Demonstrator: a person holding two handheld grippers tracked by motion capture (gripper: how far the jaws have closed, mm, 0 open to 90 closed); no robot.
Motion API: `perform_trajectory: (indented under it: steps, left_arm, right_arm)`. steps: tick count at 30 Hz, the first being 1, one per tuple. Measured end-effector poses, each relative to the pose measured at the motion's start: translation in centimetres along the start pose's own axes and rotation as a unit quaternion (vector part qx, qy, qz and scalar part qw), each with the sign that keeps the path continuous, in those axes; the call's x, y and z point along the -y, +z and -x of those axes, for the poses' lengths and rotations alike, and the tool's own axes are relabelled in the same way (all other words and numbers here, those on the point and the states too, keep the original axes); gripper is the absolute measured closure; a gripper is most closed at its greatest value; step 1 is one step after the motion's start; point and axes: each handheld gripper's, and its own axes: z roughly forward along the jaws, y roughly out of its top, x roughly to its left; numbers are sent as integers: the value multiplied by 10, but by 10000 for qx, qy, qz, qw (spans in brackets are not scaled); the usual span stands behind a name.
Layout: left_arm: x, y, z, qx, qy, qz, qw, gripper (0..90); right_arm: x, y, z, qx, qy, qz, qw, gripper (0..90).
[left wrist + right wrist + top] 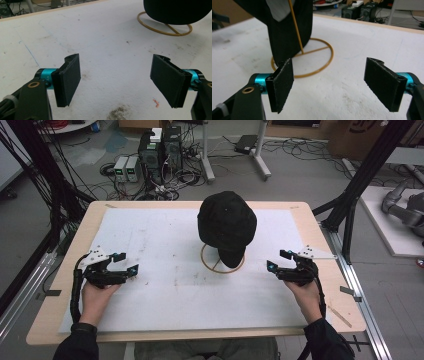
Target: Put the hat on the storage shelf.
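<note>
A wooden table carries a white mat that covers nearly all of its top, and on the mat, a little toward the far edge and just right of centre, a black cap sits on a thin brass-coloured wire stand, whose ring base lies flat on the mat with a slim post rising from it into the crown. The cap's brim hangs down on the near side, toward the person, over the ring. It looks like soft cloth: light, limp in the crown, easy to crush or drag out of shape, with the brim the one stiffer part. The stand also looks light and is likely to tip or slide if the cap is pulled sideways, so lifting straight up should free it more cleanly. The brim edge, or the lower rim of the crown at either side, seems the best hold, since flat pads can pinch a thin stiff edge firmly, while the rounded top would only dent. The left gripper rests near the mat's left edge, well apart from the cap, jaws spread wide with nothing between them. The right gripper lies nearer the stand, toward the right edge, likewise agape and empty.
</note>
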Motion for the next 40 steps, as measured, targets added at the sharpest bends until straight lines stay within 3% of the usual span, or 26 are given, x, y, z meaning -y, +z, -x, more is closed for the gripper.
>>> perform_trajectory:
  steps: [10, 40]
  left_arm:
    - [-2, -2, 4, 55, 0, 59, 10000, 239]
    - [-2, -1, 3, 14, -60, 79, 9999, 239]
  right_arm:
    - [4, 5, 3, 166, -82, -147, 9997, 237]
    - [7, 1, 8, 199, 0, -197, 9996, 235]
